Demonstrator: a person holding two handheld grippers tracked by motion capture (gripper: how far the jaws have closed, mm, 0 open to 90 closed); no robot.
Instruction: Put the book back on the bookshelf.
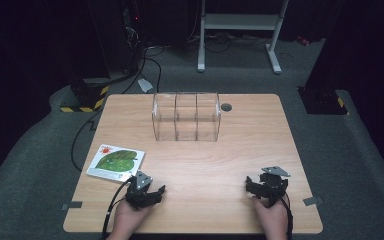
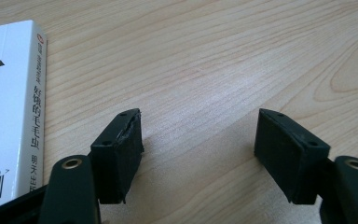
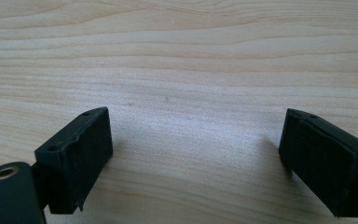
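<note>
We see the book (image 1: 116,162) flat just left-forward of our left gripper (image 1: 152,193), jaws wide, empty; right gripper (image 1: 261,188) wide too, well apart.

A light wooden table (image 1: 240,150) carries a white picture book (image 1: 116,163) lying flat just beside the left gripper (image 1: 152,192), ahead to its left. A clear three-compartment box (image 1: 186,117) stands far ahead of both grippers.
</note>
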